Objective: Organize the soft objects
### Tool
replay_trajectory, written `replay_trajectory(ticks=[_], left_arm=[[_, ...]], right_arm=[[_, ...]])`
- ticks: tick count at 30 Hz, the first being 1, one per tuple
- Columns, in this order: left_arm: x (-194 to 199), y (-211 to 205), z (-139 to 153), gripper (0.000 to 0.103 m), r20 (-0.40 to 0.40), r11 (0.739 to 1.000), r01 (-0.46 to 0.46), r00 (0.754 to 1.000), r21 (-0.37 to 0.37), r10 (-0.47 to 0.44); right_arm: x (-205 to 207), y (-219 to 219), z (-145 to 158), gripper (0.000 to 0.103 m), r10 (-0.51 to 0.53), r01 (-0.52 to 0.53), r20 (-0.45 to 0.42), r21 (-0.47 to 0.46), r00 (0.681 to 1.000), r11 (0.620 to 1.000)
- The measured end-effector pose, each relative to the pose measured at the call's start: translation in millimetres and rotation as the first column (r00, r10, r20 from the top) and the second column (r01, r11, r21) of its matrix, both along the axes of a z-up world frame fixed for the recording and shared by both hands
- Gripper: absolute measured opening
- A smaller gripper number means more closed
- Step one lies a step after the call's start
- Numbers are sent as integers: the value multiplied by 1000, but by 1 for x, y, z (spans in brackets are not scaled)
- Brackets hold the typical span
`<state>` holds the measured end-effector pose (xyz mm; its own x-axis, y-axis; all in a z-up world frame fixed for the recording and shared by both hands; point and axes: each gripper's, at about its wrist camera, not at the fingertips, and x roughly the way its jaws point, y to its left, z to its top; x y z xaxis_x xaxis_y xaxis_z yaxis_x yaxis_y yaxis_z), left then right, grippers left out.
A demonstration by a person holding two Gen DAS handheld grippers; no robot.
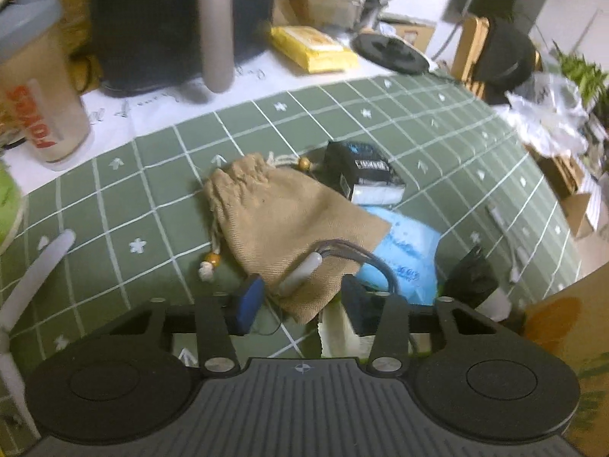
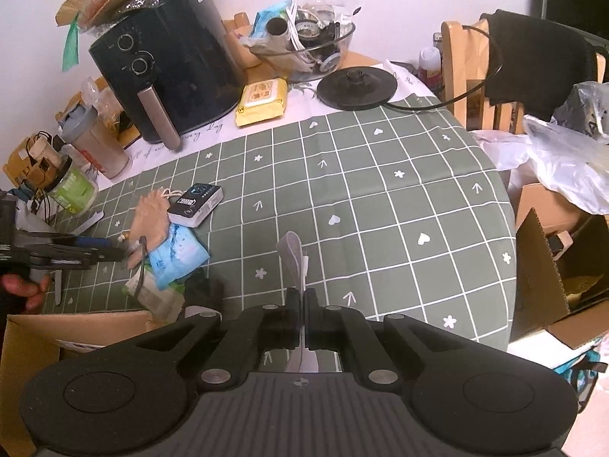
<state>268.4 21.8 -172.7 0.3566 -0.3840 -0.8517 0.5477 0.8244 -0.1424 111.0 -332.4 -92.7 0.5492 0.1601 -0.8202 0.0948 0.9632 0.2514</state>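
Left gripper, jaws half apart, straddles one corner of a tan cloth drawstring pouch at frame centre, pads not pressing. Right gripper is clamped on one grey fabric strap. Beside the pouch: one crinkly blue tissue pack, one black box.

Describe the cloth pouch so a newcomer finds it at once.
Start at the black air fryer and come forward onto the green checked tablecloth. The tan drawstring pouch lies there, overlapping a blue tissue pack, beside a black packet. Only it is woven cloth, with bead-tipped cords.
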Motion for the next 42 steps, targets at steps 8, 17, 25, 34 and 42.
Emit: replay_trajectory(ticks=[8,17,25,34,42], left_arm=[[8,-7,-20,17,-12,999,19,1000,34,-19],[-1,-2,-8,10,-23,1000,-7,1000,21,7],[-17,15,19,9,9,996,-93,996,-5,93],[-49,29,67,10,48,981,-188,981,-52,190],[-88,28,117,9,84,970,-224,969,-96,232]], right_arm=[[-14,0,8,5,-2,2,14,11,1000,1000],[-21,-2,18,5,7,-8,42,23,999,1000],[-25,1,33,5,61,-64,82,37,995,997],[-30,7,52,5,151,-159,123,55,981,986],[-32,20,68,5,242,-256,162,75,957,964]])
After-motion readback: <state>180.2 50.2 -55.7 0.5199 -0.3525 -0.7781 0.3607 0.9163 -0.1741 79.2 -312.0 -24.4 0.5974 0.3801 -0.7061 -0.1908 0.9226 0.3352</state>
